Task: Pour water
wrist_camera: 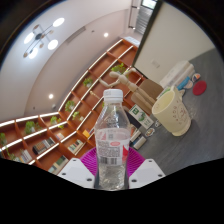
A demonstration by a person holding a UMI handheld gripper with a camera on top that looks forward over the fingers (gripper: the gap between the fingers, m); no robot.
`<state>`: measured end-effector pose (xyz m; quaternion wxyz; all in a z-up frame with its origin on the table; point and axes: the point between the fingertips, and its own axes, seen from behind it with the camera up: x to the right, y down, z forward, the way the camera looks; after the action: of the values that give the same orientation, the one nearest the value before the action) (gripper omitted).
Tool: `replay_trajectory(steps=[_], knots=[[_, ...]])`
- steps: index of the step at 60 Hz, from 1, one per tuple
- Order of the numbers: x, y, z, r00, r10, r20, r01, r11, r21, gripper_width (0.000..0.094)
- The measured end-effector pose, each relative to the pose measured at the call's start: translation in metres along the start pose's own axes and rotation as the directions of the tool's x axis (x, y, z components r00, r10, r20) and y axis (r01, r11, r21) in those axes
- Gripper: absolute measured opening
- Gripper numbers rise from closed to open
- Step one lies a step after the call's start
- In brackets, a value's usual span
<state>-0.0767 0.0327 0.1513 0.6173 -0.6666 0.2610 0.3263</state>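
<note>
A clear plastic water bottle (112,140) with a white cap and a red-and-white label stands between my fingers, and both pink pads (92,160) press on its lower body. My gripper (112,165) is shut on the bottle and holds it tilted with the whole view. A cream-yellow cup (171,111) stands on the grey table (185,150) beyond the bottle, to its right. The bottle looks empty or nearly so; I cannot tell its water level.
Wooden bookshelves (80,105) with books run along the wall behind the table. A white object (178,72) and a small red thing (199,87) lie farther back on the table. Ceiling lights (45,38) show above.
</note>
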Motion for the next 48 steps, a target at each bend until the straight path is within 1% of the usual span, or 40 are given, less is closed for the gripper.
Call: replay_trajectory(steps=[4, 6, 10, 14, 18, 23, 27, 31, 36, 39, 48], knots=[[0.008, -0.023, 0.018, 0.975, 0.215, 0.05, -0.218, 0.975, 0.053, 0.0371], [0.011, -0.032, 0.024, 0.951, 0.303, 0.067, -0.308, 0.949, 0.065, 0.0369], [0.012, -0.045, 0.026, 0.886, 0.458, 0.07, -0.463, 0.883, 0.077, 0.0381], [0.017, -0.055, 0.045, 0.823, 0.561, 0.091, -0.567, 0.819, 0.082, 0.038], [0.013, -0.069, 0.045, 0.747, 0.652, 0.125, -0.664, 0.742, 0.093, 0.038], [0.012, -0.079, 0.054, 0.628, 0.762, 0.156, -0.777, 0.624, 0.083, 0.0379], [0.014, -0.087, 0.063, 0.532, 0.828, 0.175, -0.846, 0.528, 0.073, 0.038], [0.011, -0.097, 0.067, 0.415, 0.885, 0.211, -0.909, 0.415, 0.045, 0.038], [0.012, -0.109, 0.07, 0.309, 0.916, 0.255, -0.95, 0.312, 0.03, 0.0379], [0.012, -0.11, 0.071, 0.284, 0.924, 0.257, -0.957, 0.288, 0.021, 0.0379], [0.011, -0.101, 0.072, 0.306, 0.926, 0.221, -0.95, 0.313, 0.006, 0.0379]])
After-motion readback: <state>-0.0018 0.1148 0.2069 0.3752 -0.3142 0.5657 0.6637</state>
